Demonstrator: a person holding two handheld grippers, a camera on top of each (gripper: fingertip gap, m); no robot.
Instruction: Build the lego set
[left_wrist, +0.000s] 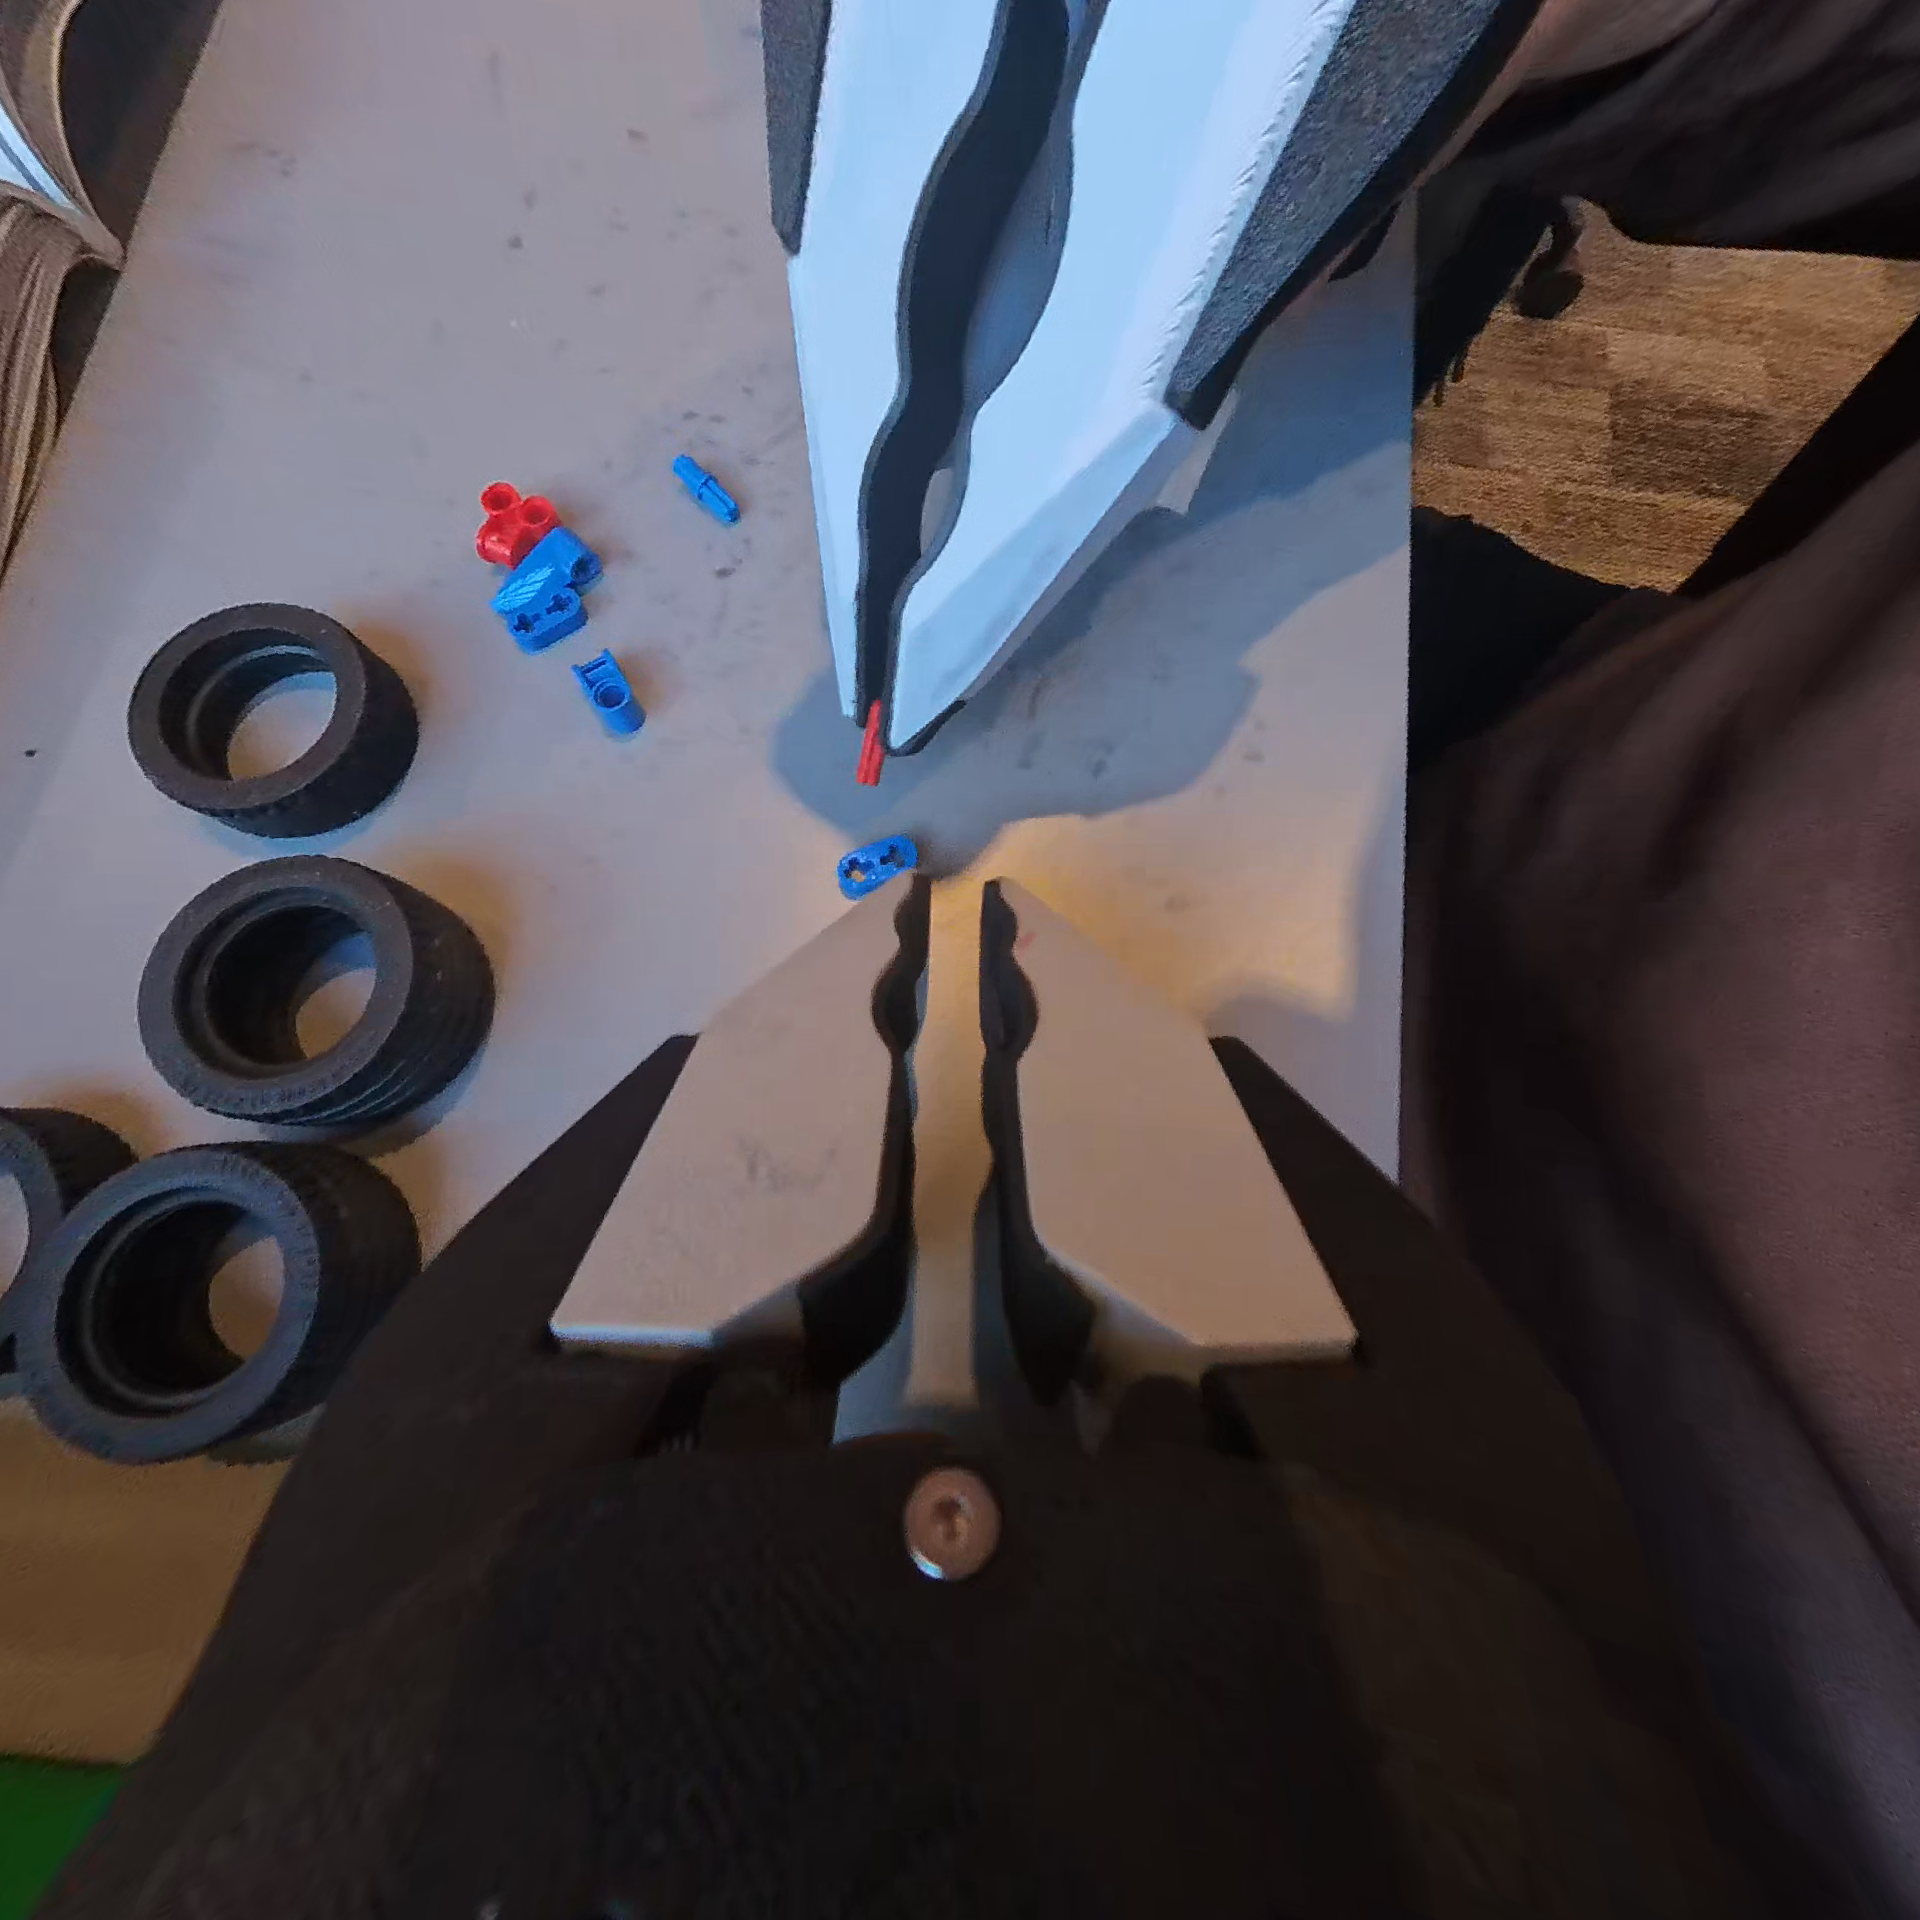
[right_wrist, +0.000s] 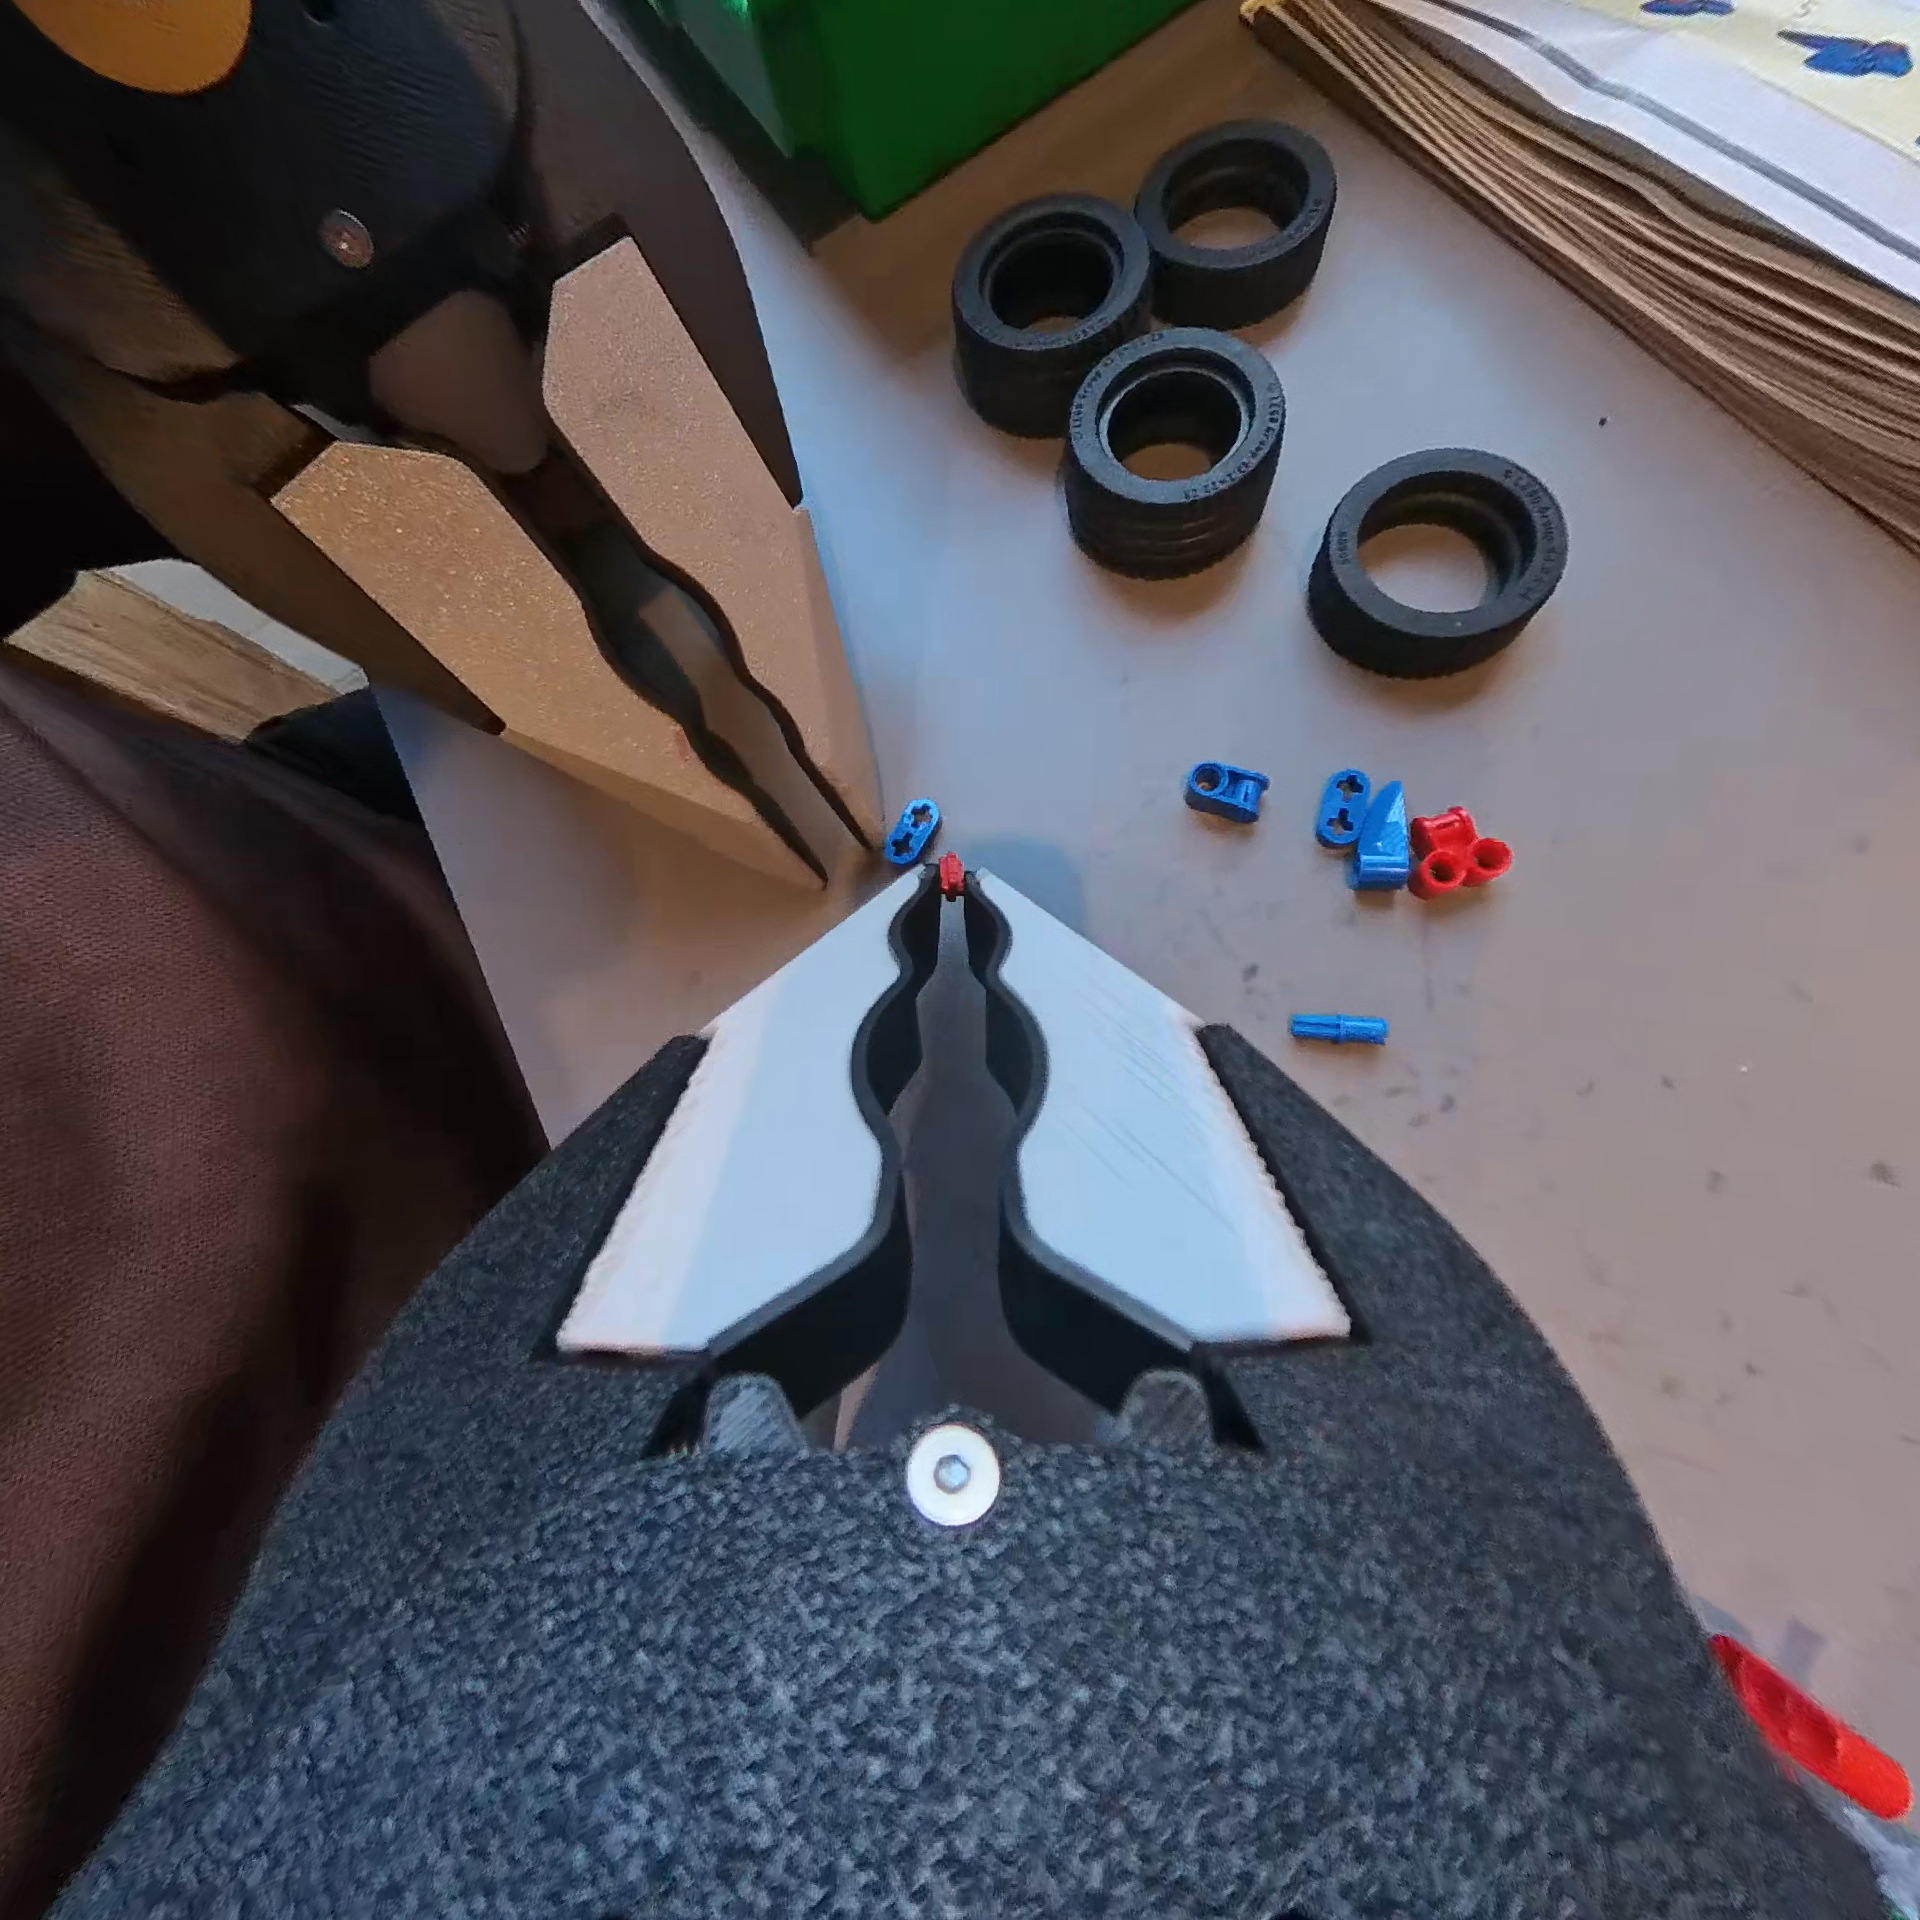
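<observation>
Jaws: right gripper (right_wrist: 950, 875) clamps a red pin (right_wrist: 949, 873) — left gripper (left_wrist: 952, 883) slightly apart, beside a blue link (left_wrist: 876, 863).

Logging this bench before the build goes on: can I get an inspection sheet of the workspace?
Surface: pale grey tabletop, scuffed with dark marks.
Job's things: small red plastic pin in the right gripper; flat blue two-hole link on the table by both gripper tips; four black rubber tyres grouped; loose cluster of blue connectors and a red connector; separate blue pin.
Clutter: green box; brown paper stack.
Grippers: right gripper shut on the red pin; left gripper slightly open, empty, beside the link.
Cables: nothing seen.
Surroundings: dark red fabric at the table edge; brown carpet.
</observation>
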